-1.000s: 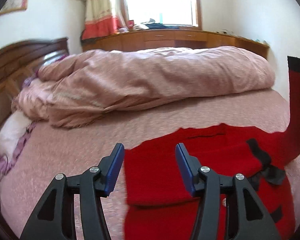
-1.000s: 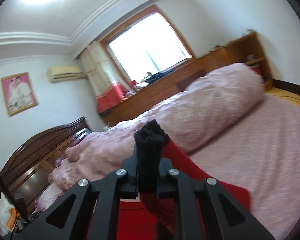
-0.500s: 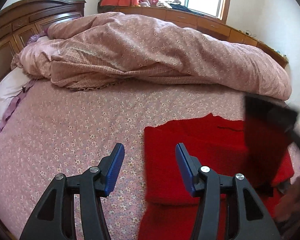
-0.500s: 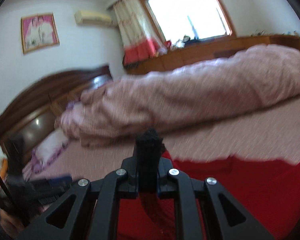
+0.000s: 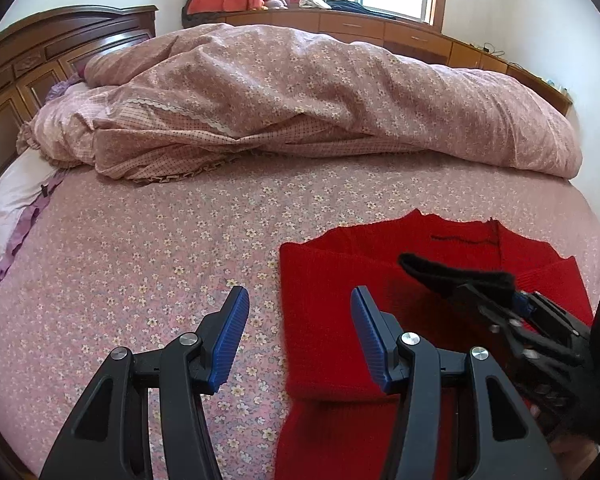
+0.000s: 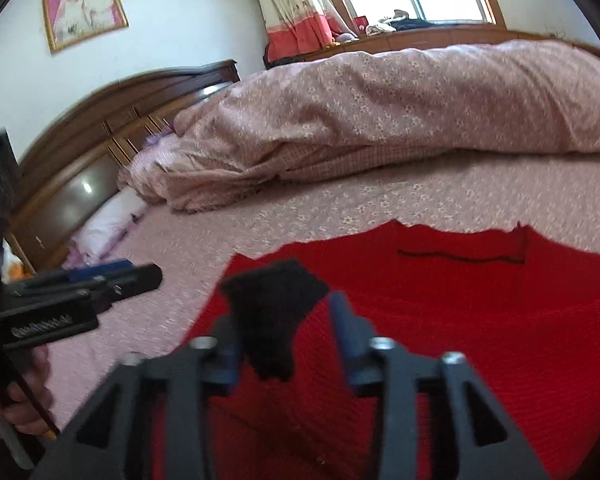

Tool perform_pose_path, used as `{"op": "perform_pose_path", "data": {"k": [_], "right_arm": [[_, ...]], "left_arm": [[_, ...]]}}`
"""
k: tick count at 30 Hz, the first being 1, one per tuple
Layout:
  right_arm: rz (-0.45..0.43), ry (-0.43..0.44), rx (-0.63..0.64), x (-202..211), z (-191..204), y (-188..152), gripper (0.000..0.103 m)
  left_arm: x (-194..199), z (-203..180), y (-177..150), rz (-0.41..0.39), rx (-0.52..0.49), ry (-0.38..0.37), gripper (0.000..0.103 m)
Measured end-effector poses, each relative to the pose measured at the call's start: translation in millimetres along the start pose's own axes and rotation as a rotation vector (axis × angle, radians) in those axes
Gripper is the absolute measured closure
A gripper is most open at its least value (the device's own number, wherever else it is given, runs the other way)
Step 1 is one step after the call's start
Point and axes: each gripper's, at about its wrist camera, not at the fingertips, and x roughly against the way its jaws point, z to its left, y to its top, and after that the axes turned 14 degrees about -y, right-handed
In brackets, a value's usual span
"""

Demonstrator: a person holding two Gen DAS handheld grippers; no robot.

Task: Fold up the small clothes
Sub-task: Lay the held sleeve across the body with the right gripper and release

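Observation:
A red knit garment (image 5: 380, 280) lies partly folded on the pink flowered bedsheet; it also fills the lower half of the right wrist view (image 6: 480, 320). My left gripper (image 5: 298, 336) is open and empty, over the garment's left edge. My right gripper (image 6: 284, 336) hovers low over the garment with its jaws spread. The garment's black cuff (image 6: 274, 312) stands between them, against the left finger. In the left wrist view the right gripper (image 5: 512, 300) shows at the right with the black cuff (image 5: 456, 276) at its tip.
A rumpled pink duvet (image 5: 320, 92) lies across the far half of the bed. A dark wooden headboard (image 5: 40, 60) and a white pillow (image 5: 12, 196) are at the left. A wooden cabinet (image 5: 380, 28) runs under the window.
My right gripper carried the black cuff across and down onto the garment, and its jaws have opened. My left gripper has shifted left and stayed open.

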Motion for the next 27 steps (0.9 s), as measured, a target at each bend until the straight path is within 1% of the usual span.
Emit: {"op": "perform_pose_path", "data": {"k": [1,2,3,4,5,9,12,14,16,19,21,23,24,25,27], "right_arm": [[-0.009,0.024,-0.023,5,-4,1,0.049],[-0.014,0.035,-0.038,8,-7,2,0.039],[-0.023,0.05,-0.06,13,-11,4,0.035],[-0.029,0.069,-0.078,18,-16,7,0.034],[-0.033,0.074,-0.085,22,-20,10,0.034],[-0.045,0.025,-0.095,47,-44,16,0.034],[-0.038,-0.019,-0.099,63,-64,17,0.034],[-0.037,-0.047,-0.093,77,-81,17,0.034],[-0.035,-0.097,-0.099,92,-104,18,0.034],[-0.026,-0.15,-0.132,108,-137,16,0.034],[-0.025,-0.186,-0.153,116,-156,12,0.034],[-0.003,-0.202,-0.184,121,-176,5,0.034],[0.006,-0.203,-0.195,123,-184,3,0.034],[0.012,-0.205,-0.2,124,-190,0,0.034],[0.023,-0.216,-0.198,125,-200,-4,0.034]], "left_arm": [[1,0,0,-0.002,0.001,-0.002,0.056],[1,0,0,-0.002,0.004,-0.002,0.056],[1,0,1,-0.001,0.009,-0.004,0.056],[0,1,1,0.002,0.015,-0.011,0.056],[0,1,1,0.004,0.02,-0.015,0.056],[-3,1,0,0.023,0.03,-0.035,0.056],[-11,-2,-3,0.051,0.03,-0.076,0.056],[-20,-4,-7,0.09,0.046,-0.154,0.056],[-34,-5,-10,0.147,0.097,-0.269,0.056],[-53,-8,-12,0.187,0.136,-0.326,0.056],[-66,-13,-12,0.211,0.131,-0.32,0.055],[-82,-17,-14,0.242,0.125,-0.289,0.055],[-88,-18,-16,0.252,0.131,-0.292,0.055],[-93,-19,-16,0.259,0.134,-0.298,0.054],[-98,-23,-15,0.246,0.126,-0.304,0.054]]}}
